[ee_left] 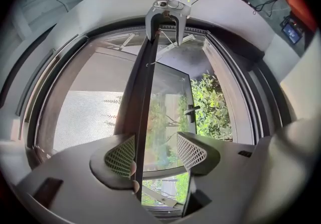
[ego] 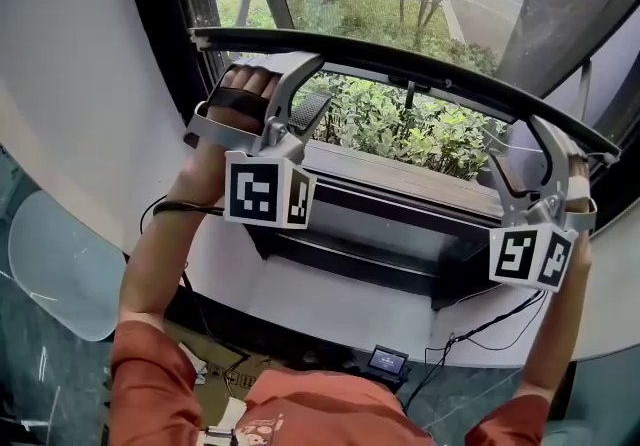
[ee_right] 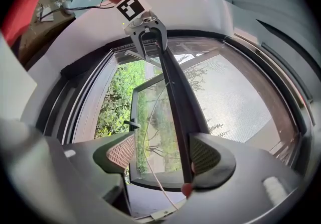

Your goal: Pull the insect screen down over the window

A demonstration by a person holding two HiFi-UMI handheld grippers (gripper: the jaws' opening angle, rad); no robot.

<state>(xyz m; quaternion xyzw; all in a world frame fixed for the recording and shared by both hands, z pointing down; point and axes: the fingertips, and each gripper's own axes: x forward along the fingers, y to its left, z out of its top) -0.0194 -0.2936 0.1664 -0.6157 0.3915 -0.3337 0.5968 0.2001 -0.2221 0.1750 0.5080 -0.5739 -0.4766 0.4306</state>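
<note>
Step in hand: pulling down. The screen bar [ego: 400, 59] is sitting partway down the window, spanning its frame edge to edge. The left gripper [ee_left: 155, 150] and right gripper [ee_right: 163, 155] are straddling the bar, jaws apart and unclamped. Next move, as I judge it: an even downward pull toward the sill [ego: 400, 184].

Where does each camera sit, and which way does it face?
Head view: on the person's head, facing down at the window; both forearms show, with left gripper and right gripper up at the screen bar.
Left gripper view: on the left gripper, looking along the bar between its open jaws toward the right gripper.
Right gripper view: mirrored, facing the left gripper.
Shared: both gripper views show the bar and mesh.
</note>
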